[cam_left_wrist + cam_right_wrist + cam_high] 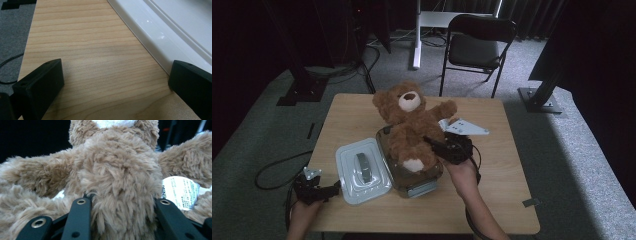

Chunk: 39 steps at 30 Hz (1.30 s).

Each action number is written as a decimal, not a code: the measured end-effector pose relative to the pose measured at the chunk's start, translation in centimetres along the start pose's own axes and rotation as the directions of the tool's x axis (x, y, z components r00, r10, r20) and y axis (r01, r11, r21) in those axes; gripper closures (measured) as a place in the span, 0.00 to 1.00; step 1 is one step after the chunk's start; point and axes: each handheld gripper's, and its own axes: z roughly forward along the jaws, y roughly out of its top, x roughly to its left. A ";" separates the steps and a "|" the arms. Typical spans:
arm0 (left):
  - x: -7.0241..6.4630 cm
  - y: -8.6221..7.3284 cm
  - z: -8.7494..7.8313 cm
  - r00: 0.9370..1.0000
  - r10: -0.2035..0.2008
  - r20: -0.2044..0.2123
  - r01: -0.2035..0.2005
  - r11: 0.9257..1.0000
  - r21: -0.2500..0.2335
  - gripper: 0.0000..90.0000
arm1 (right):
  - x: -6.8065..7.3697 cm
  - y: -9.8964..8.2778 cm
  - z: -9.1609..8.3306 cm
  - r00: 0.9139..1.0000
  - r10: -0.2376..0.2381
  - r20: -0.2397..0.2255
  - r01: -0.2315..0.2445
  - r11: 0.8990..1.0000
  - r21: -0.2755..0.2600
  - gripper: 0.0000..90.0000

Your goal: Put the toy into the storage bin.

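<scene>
Over the clear container [412, 175] on the desk [492, 150], the right hand-held gripper [439, 147] clamps the teddy bear [409, 127] by its body, apparently to pack it, while the left hand-held gripper [332, 190] rests wide open beside the white lid [362, 170].

Teddy bear [412, 127]: tan-brown plush, cream-white muzzle with dark nose, cream-white foot pad; white sewn-in label [180, 192] with small dark print. Container [422, 182]: clear, grey-tinted. Lid [362, 171]: pale bluish white, grey handle strip in middle. Tabletop [492, 190]: light wood, fine straight grain lines. Right tool [432, 142]: black, light grey plate on top. Left tool [337, 188]: black. Floor [257, 145]: grey speckled carpet. Chair [477, 47]: black. Background curtains [242, 45]: near black.
</scene>
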 end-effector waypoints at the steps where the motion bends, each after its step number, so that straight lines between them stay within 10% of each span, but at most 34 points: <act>1: 0.0 0.0 0.0 1.000 0.000 0.000 0.000 1.000 0.000 0.01 | 0.3 -0.2 0.4 1.000 -0.005 -0.002 0.005 1.000 0.007 0.71; 16: -0.1 0.0 0.1 1.000 0.003 0.006 -0.003 1.000 -0.004 0.01 | 0.5 -5.6 3.6 0.999 -0.029 -0.021 0.033 0.981 0.192 0.70; 39: -0.1 0.0 0.1 1.000 0.003 0.008 -0.003 1.000 -0.003 0.01 | -4.0 -7.4 -0.8 0.996 -0.068 -0.057 0.081 0.963 0.257 0.64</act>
